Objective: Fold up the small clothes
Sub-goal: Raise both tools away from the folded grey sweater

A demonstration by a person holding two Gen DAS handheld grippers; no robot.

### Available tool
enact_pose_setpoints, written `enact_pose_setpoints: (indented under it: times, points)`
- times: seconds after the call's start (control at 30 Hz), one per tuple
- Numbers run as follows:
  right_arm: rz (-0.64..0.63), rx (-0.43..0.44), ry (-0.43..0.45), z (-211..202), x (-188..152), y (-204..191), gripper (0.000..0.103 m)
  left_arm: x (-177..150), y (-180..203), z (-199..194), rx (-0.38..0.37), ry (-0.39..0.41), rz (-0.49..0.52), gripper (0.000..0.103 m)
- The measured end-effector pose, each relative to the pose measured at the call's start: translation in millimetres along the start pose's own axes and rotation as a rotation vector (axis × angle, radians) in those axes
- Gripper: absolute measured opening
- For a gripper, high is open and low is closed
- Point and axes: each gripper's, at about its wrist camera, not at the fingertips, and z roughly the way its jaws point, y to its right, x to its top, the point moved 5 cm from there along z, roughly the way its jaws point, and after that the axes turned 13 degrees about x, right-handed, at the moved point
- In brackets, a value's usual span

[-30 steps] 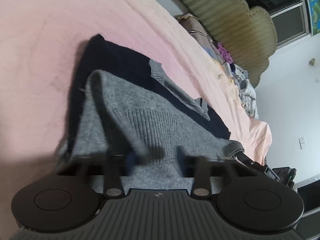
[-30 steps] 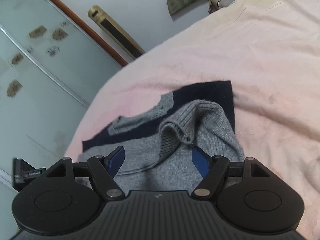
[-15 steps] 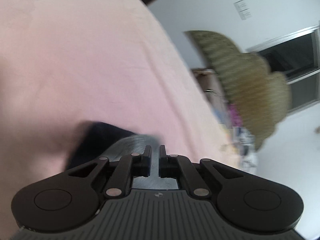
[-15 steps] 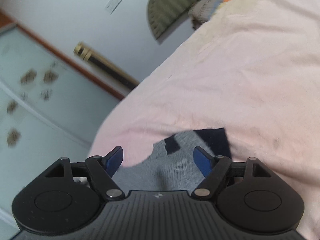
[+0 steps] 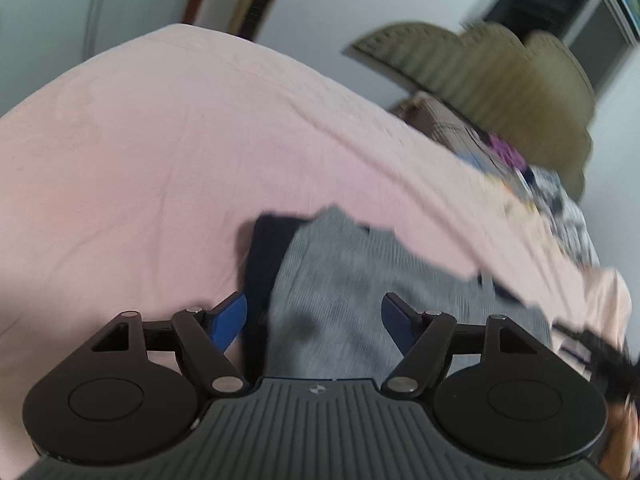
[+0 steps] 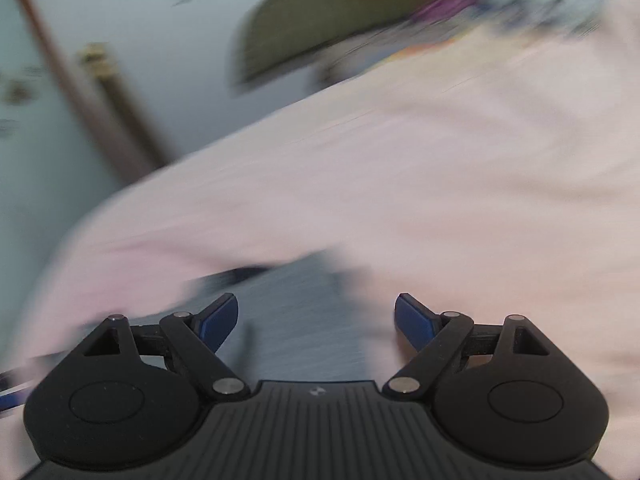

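Note:
A small grey and navy knit sweater [image 5: 360,276] lies folded on the pink bed sheet [image 5: 160,152]. Its navy edge [image 5: 264,248] shows at the left. My left gripper [image 5: 314,312] is open and empty just above the sweater's near part. In the right wrist view the sweater [image 6: 296,312] is blurred and sits below my right gripper [image 6: 316,316], which is open and empty. The pink sheet [image 6: 440,184] fills the rest of that view.
An olive padded headboard [image 5: 500,76] stands at the far end of the bed, with a pile of mixed clothes [image 5: 532,176] in front of it. A wardrobe door and brown frame [image 6: 48,80] stand left of the bed.
My left gripper was shut half a second ago and is now open, drawn back over the sweater. Both views have swung and are blurred. The raised grey fold now lies flat.

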Motion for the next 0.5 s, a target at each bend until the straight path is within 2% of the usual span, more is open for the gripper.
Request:
enact_pose_setpoints:
  times: [0.03,0.07,0.13,0.23,0.33,0.47,0.5]
  points:
    - [-0.035,-0.037,0.028,-6.3,-0.6,0.8,0.088,-6.3,-4.1,-2.6,-0.008,-0.009,0.018,0.073]
    - [-0.064,-0.028,0.039,-13.4,-2.8,-1.8,0.088,-13.9,-9.4,-6.1,-0.018,-0.02,0.035,0.073]
    - [-0.084,0.059,0.018,-25.7,-12.0,-12.5,0.088,-28.1,-17.9,-12.7,-0.053,-0.04,0.058,0.073]
    - [-0.129,0.197,-0.061,-41.4,-37.6,-30.6,0.087,-48.4,-29.3,-22.9,-0.112,-0.071,0.056,0.073]
    - [-0.169,0.206,-0.121,-58.6,-62.6,-32.9,0.087,-65.0,-37.7,-31.5,-0.163,-0.09,0.052,0.069]
    - [-0.121,0.224,-0.199,-80.8,-92.4,-14.0,0.087,-82.2,-38.7,-33.1,-0.201,-0.122,0.076,0.046]
    - [-0.102,0.24,-0.209,-86.4,-99.8,-11.4,0.087,-85.3,-37.8,-31.7,-0.197,-0.124,0.085,0.033]
